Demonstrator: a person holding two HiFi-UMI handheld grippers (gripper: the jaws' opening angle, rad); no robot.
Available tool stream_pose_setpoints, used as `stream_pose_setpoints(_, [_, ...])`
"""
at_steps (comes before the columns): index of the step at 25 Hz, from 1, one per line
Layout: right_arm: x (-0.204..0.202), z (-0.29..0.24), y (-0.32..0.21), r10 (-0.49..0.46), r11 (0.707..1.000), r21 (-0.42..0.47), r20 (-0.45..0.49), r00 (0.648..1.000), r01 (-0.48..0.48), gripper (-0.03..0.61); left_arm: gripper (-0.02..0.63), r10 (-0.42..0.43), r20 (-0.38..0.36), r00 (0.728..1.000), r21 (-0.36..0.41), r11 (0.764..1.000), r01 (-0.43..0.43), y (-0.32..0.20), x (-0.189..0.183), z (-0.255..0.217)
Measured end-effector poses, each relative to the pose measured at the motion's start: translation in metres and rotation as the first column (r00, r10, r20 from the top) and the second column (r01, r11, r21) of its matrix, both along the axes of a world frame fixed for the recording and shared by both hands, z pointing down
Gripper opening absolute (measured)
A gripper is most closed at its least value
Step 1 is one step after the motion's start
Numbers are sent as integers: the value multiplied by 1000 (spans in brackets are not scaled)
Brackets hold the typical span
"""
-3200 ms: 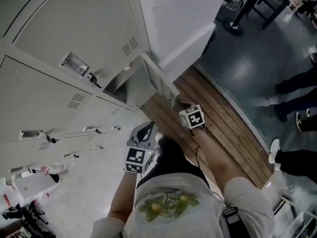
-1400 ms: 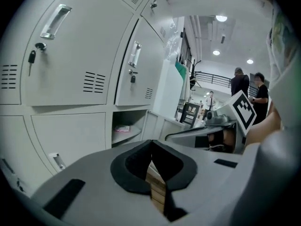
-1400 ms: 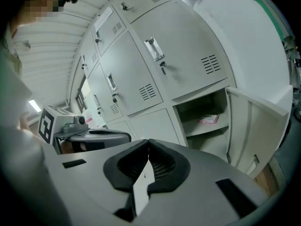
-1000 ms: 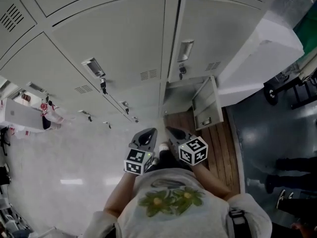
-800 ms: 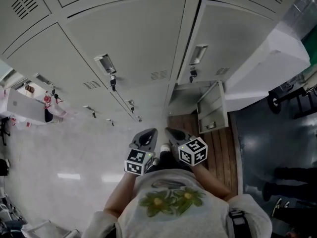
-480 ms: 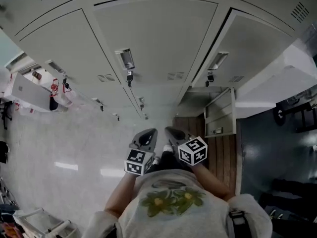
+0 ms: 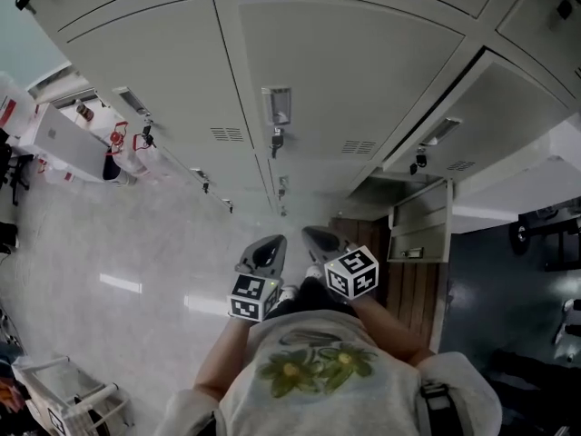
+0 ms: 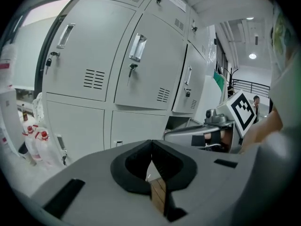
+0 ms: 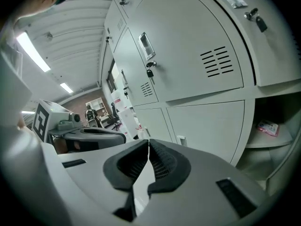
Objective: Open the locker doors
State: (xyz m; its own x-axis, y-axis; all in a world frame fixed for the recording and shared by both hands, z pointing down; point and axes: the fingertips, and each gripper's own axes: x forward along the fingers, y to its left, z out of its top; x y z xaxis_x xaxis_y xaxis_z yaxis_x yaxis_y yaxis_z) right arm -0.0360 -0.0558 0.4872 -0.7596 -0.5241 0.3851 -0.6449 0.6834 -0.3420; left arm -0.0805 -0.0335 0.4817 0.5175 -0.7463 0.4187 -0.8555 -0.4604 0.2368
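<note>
A bank of grey lockers fills the head view. One tall closed door carries a recessed handle with a key below it. At the lower right, a small door hangs open. Both grippers are held close to my chest, side by side, some way off from the lockers. My left gripper is shut and empty, its tips meeting. My right gripper is also shut on nothing, tips together. The right gripper view shows the handle and the open compartment.
A wooden platform lies under the open locker. White boxes and red-capped bottles stand at the left end of the lockers. A wire rack is at the bottom left, on the glossy pale floor.
The view has swung left along the locker bank, so the open small door now sits further right. Both grippers stayed shut, side by side at my chest.
</note>
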Motion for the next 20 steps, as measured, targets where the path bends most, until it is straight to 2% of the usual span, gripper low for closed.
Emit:
stream_pose_setpoints(4, [-15,1,-7,-28,1000,0,-12,1000,28,31,28,-29,-4,1000,0,1000,29,-2,-13,-1])
stream_pose_setpoints(9, [-31,9,-17,-55,998,26,-82,995,57,32,28,-61,-4,998,-2,998,61,-4,-27,0])
stream_pose_setpoints(16, [-43,21,-39,-32,998,48,-124,992,38,34,28,-105,4,994,-16,994,105,-7,-42,4])
stream_pose_setpoints(17, [-45,23,-42,-28,998,49,-125,992,34,50,28,-109,4,994,-20,994,109,-7,-43,5])
stream_pose_setpoints(18, [-48,26,-45,-26,998,45,-127,992,32,96,28,-113,3,994,-23,993,113,-7,-44,6])
stream_pose_setpoints(20, [-51,34,-49,-27,999,34,-134,991,32,120,28,-119,1,993,-30,992,119,-8,-45,9])
